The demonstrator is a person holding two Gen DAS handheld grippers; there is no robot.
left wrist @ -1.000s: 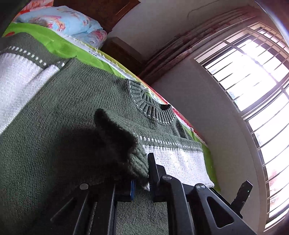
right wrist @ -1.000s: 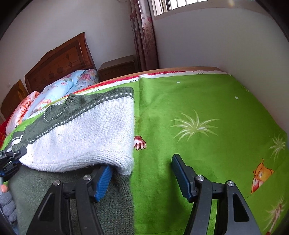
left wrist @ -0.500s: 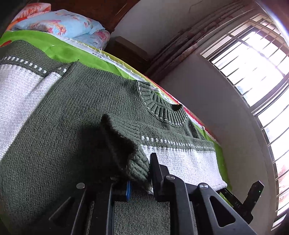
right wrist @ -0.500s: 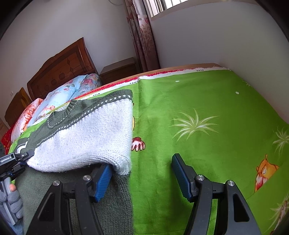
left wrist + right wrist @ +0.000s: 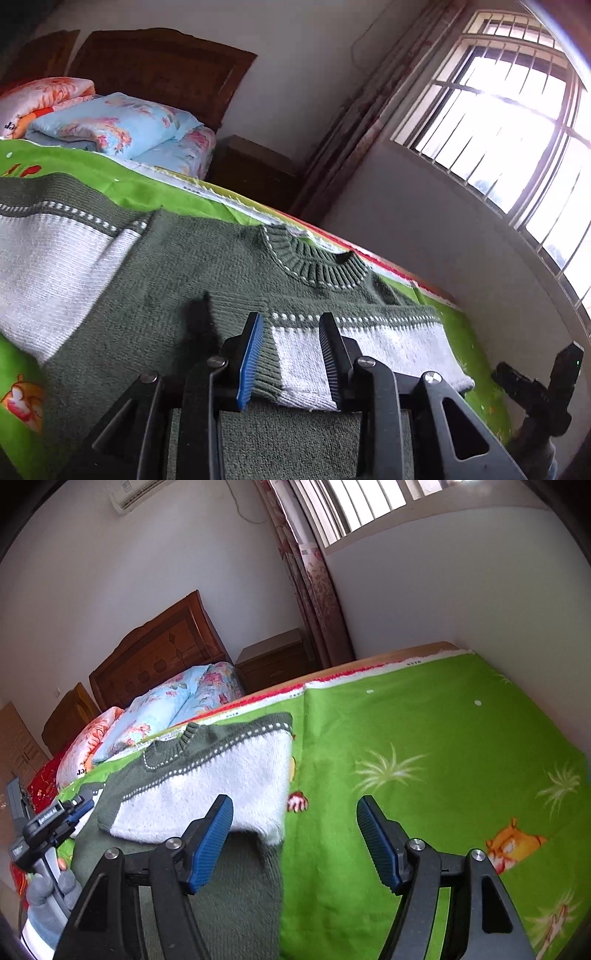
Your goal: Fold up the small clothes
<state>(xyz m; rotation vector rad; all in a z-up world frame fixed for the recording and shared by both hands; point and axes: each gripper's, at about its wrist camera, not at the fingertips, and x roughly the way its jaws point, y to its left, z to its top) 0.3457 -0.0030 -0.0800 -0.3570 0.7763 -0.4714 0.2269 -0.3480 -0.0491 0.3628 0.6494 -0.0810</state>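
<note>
On the green bedspread (image 5: pixel 424 720) a small knitted sweater (image 5: pixel 177 280) is lying flat, dark green with white bands, its ribbed collar (image 5: pixel 314 264) pointing toward the far edge of that bedspread. One sleeve (image 5: pixel 369 347) is lying folded across the sweater's body, its white band and green cuff resting on the dark knit below the collar. The left gripper (image 5: pixel 291 354) is hanging just above that folded sleeve with its jaws opening; the cuff is showing between the two blue pads, yet the pads are not pressing on it. The right gripper (image 5: pixel 295 842) is hovering over the side edge of the sweater, where the knit is meeting the bedspread, its jaws spread wide and gripping nothing. In the right wrist view the left gripper (image 5: pixel 70 812) is appearing at the near left side of the sweater, carried by a gloved hand (image 5: pixel 48 893). Beyond the far edge of the bedspread, folded floral quilts (image 5: pixel 110 125) are sitting against a wooden headboard (image 5: pixel 155 657), with a nightstand (image 5: pixel 273 659) beside it and a curtain (image 5: pixel 314 572) hanging under a barred window (image 5: pixel 509 122).
</note>
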